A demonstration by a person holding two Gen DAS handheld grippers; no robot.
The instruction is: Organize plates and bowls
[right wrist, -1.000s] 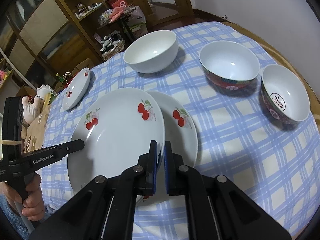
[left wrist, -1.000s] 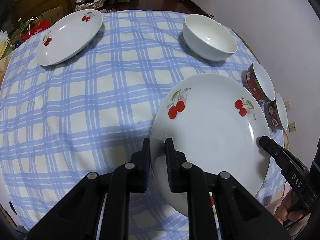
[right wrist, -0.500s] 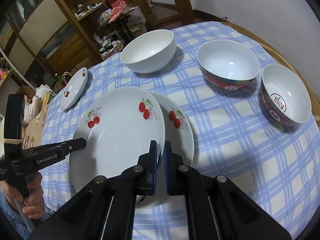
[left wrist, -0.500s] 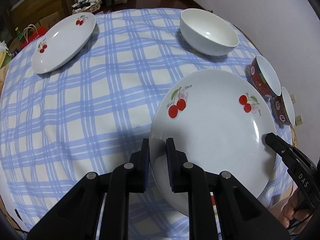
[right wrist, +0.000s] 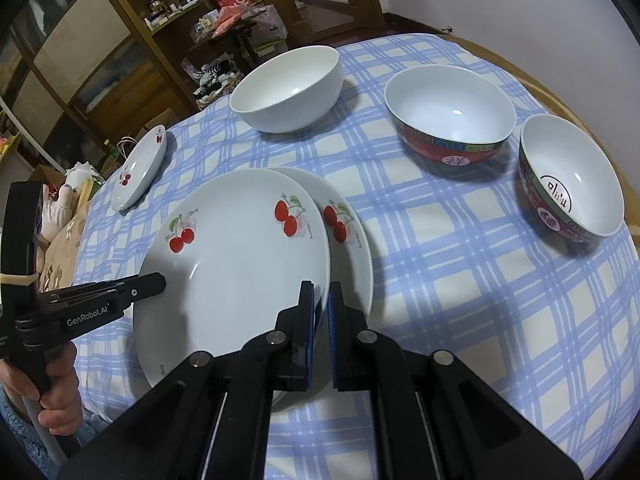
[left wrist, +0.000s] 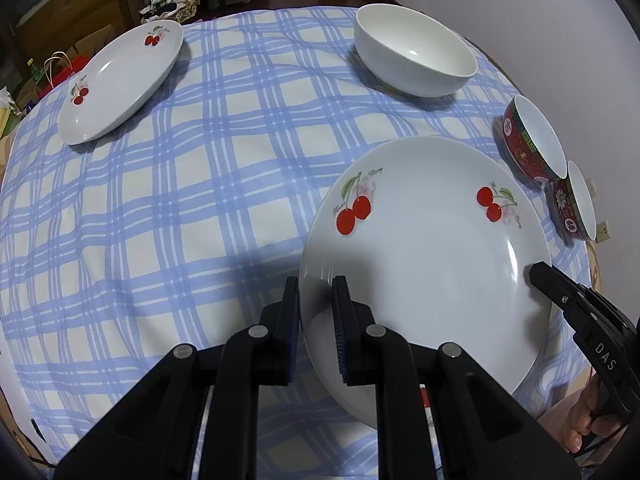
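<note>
Gripping opposite rims, the left gripper (left wrist: pixel 316 304) and right gripper (right wrist: pixel 319 308) both clamp one cherry-print plate (left wrist: pixel 424 248), holding it just above a second cherry plate (right wrist: pixel 352 236) on the blue checked tablecloth (left wrist: pixel 180 200).

Glossy ceramic cherry plate (left wrist: pixel 432 248), matt checked cloth tablecloth (left wrist: pixel 180 208), wooden cabinet (right wrist: pixel 100 40)

Both hand-held grippers (left wrist: pixel 316 312) (right wrist: pixel 318 320) clamped, downward-angled
</note>
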